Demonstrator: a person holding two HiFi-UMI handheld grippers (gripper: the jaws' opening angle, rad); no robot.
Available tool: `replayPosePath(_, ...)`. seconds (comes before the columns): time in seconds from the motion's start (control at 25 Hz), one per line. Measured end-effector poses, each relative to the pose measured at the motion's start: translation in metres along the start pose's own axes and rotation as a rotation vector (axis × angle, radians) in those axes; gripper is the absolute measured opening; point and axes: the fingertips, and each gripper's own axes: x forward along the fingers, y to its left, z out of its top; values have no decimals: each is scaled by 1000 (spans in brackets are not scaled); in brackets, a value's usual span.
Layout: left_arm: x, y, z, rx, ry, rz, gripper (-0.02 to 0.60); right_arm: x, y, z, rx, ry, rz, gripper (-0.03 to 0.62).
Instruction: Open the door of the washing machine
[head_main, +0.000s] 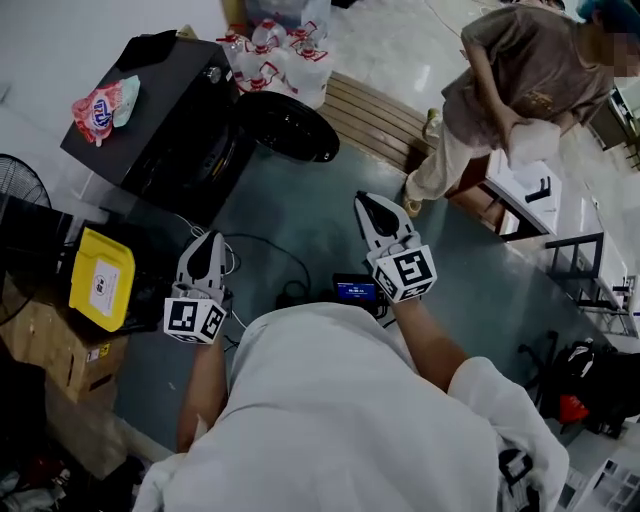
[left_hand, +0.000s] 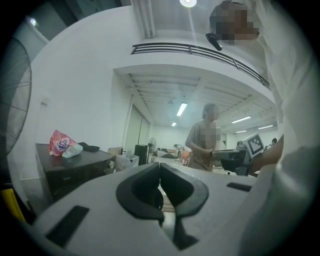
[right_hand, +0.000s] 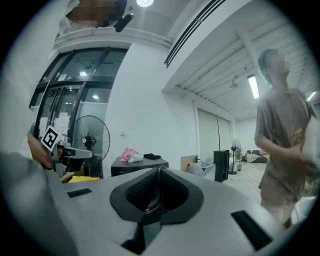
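Note:
The black washing machine (head_main: 150, 110) stands at the upper left, with a pink bag (head_main: 98, 110) on its top. Its round dark door (head_main: 288, 126) juts out to the right of its front. My left gripper (head_main: 207, 248) hovers over the floor, short of the machine, shut with nothing in it. My right gripper (head_main: 372, 208) is held further right, also shut and empty, short of the door. In the left gripper view the jaws (left_hand: 160, 166) meet and the machine (left_hand: 75, 170) lies ahead to the left. In the right gripper view the jaws (right_hand: 159, 171) touch, and the machine (right_hand: 137, 167) is beyond them.
A person (head_main: 510, 90) stands at the upper right beside a white stand (head_main: 530, 190). Water bottles (head_main: 275, 55) crowd behind the machine, next to a slatted wooden platform (head_main: 375, 120). A yellow box (head_main: 100, 280), a cardboard box (head_main: 60, 345), a fan (head_main: 20, 180) and floor cables (head_main: 270, 260) lie to the left.

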Motion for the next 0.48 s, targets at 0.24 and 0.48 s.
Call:
replayPosePath(0.24,-10,7,-3,0,9,34,11,3,9,-8,18,4,12,37)
replayPosePath(0.48,-14,9,-4,-2,13,47,11,7,13,-14,23,17,23,35)
